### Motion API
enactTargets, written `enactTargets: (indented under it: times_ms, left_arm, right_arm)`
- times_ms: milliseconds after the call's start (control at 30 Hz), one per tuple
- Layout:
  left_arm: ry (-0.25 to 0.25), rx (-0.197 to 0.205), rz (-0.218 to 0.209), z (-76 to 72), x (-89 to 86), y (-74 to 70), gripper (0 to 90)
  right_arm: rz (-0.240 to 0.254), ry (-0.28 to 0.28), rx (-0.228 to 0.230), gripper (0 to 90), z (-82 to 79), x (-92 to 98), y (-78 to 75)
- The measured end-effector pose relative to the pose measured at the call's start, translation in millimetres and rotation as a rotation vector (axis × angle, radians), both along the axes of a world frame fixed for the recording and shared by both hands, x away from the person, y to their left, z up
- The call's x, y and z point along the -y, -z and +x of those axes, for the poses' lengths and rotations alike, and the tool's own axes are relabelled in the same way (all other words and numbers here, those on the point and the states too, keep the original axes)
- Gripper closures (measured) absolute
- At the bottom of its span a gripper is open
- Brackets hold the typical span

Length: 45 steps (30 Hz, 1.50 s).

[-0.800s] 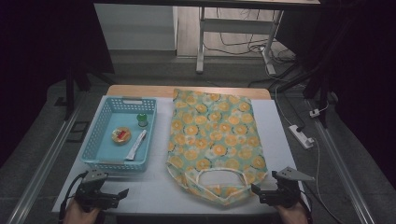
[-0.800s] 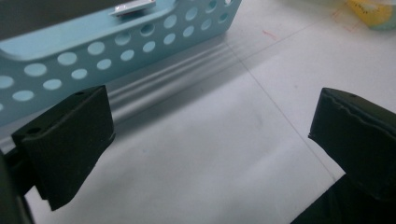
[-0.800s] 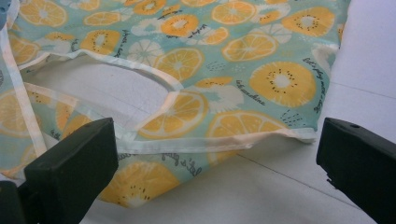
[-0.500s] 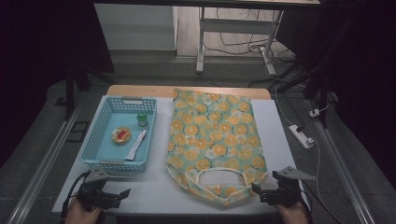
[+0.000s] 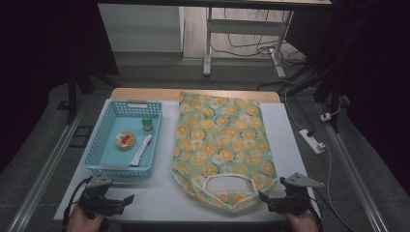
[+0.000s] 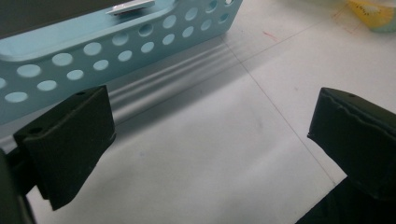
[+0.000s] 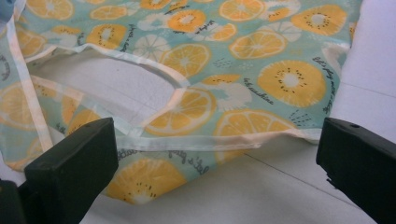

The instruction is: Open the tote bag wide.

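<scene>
The fruit-print bag [image 5: 220, 145] lies flat on the worktop [image 5: 159, 198], its mouth and handle loop [image 5: 225, 182] turned toward the person. That looks deliberate: the opening faces the hands, so it can be lifted and things slipped in without turning the cloth. The near corner of the mouth sits just ahead of the right tongs [image 5: 265, 199], a little to their inner side. In the right gripper view the pale binding along the hem [image 7: 187, 142] runs straight across between the two black jaws, which stand wide apart with nothing between them and nothing touched. I'd judge that hem is what they are lined up on.

The left tongs [image 5: 126, 200] rest low at the near edge too, also wide and empty, well apart from the bag. Just beyond them, close enough that its perforated wall [image 6: 121, 51] looms in the left gripper view, stands the blue basket [image 5: 104, 145]. Inside it lie a small green-capped bottle [image 5: 147, 124], a round item with red on it [image 5: 125, 140] and a white tube [image 5: 140, 150]. It stands beside the bag with a strip of bare worktop between them, so its contents sit handy for a short carry across.

Little blocks either hand. The basket's near wall is the one thing the left tongs would have to rise over. Off the worktop beyond the right tongs, a white power strip [image 5: 312, 141] and cables lie on the floor, clear of the work.
</scene>
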<state>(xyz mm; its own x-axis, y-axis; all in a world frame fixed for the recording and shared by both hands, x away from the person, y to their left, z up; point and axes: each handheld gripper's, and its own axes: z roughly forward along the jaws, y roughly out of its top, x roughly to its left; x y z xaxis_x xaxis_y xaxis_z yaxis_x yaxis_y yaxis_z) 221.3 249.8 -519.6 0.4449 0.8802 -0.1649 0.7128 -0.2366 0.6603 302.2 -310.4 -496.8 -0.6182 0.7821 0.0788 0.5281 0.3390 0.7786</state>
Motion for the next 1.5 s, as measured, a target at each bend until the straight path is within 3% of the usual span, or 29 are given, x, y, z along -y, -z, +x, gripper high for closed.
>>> enactTargets:
  times_ms: [367, 767, 1100, 1500]
  left_arm:
    - [0.008, -0.002, -0.009, 0.3, -0.6, 0.2, 0.2]
    - [0.019, -0.008, -0.006, 0.8, 0.1, 0.4, 0.1]
    - [0.031, -0.011, 0.020, 1.4, 3.1, 0.9, 0.2]
    - [0.027, -0.012, 0.013, 1.3, 2.4, 0.9, 0.2]
  right_arm:
    - [0.015, -0.002, -0.023, 0.0, 1.8, -0.2, -0.7]
    - [0.024, -0.013, -0.009, 0.0, 0.3, -3.6, -6.3]
    - [0.007, -0.061, -0.007, 0.0, 1.2, -13.3, -8.8]
    - [-0.012, -0.152, -0.006, 0.0, -0.2, -34.9, -10.9]
